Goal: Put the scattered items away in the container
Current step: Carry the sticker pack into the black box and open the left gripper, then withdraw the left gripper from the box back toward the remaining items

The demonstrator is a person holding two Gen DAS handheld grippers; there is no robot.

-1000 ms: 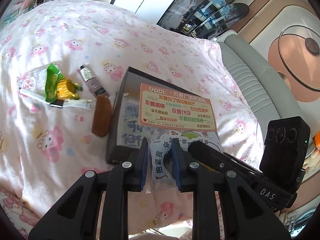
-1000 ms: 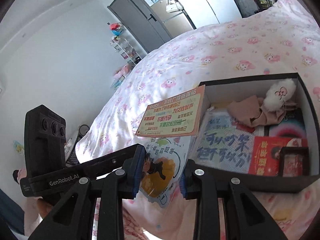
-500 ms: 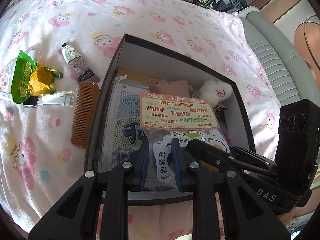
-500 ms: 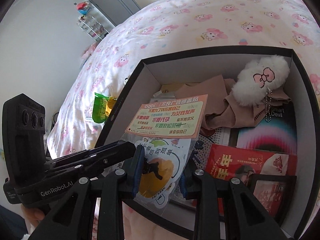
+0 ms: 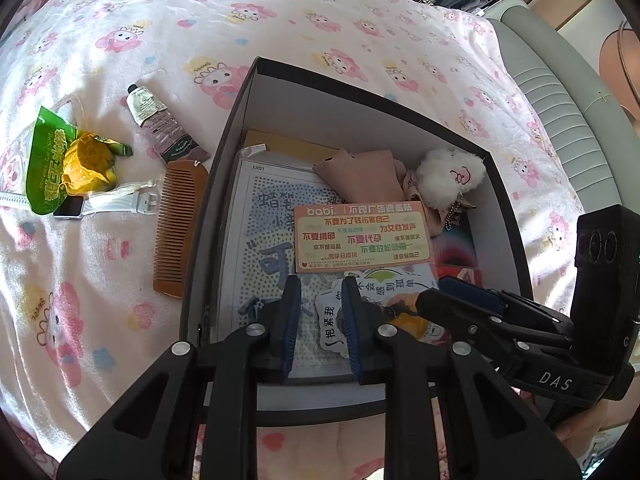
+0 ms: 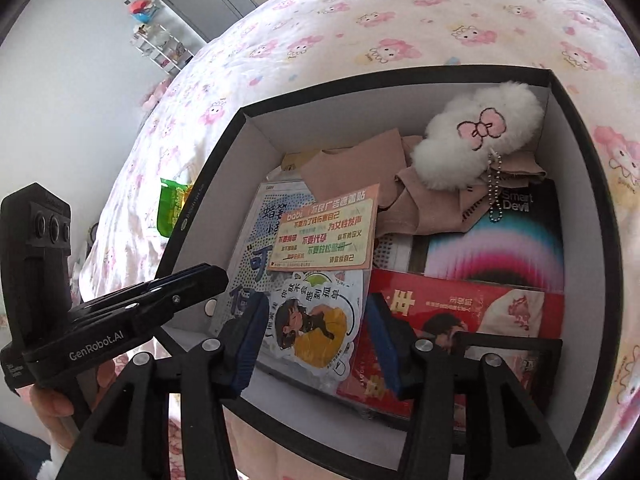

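A black box (image 5: pixel 224 152) with white inner walls sits on the pink-print bedspread. A clear sticker pack (image 5: pixel 362 236) with an orange card lies low inside it, on a dotted sheet (image 5: pixel 264 200). My left gripper (image 5: pixel 319 312) is shut on the pack's near corner. My right gripper (image 6: pixel 316 344) straddles the same sticker pack (image 6: pixel 324 236); its jaws are opening and the pads stand just off the pack's edges. Left of the box lie a wooden comb (image 5: pixel 180 228), a hand cream tube (image 5: pixel 160 120), a green snack packet (image 5: pixel 60 164) and a white watch (image 5: pixel 100 206).
In the box (image 6: pixel 200 200) are a white plush keychain (image 6: pixel 476 136), beige cloth (image 6: pixel 352 172), a red book (image 6: pixel 472 308) and a black frame (image 6: pixel 512 348). A grey padded headboard (image 5: pixel 560 112) borders the bed on the right. A hand (image 6: pixel 52 404) holds the left gripper.
Both grippers came down over the box with the sticker pack, which now rests inside. The right gripper's jaws have spread apart off the pack. The left gripper keeps its grip.
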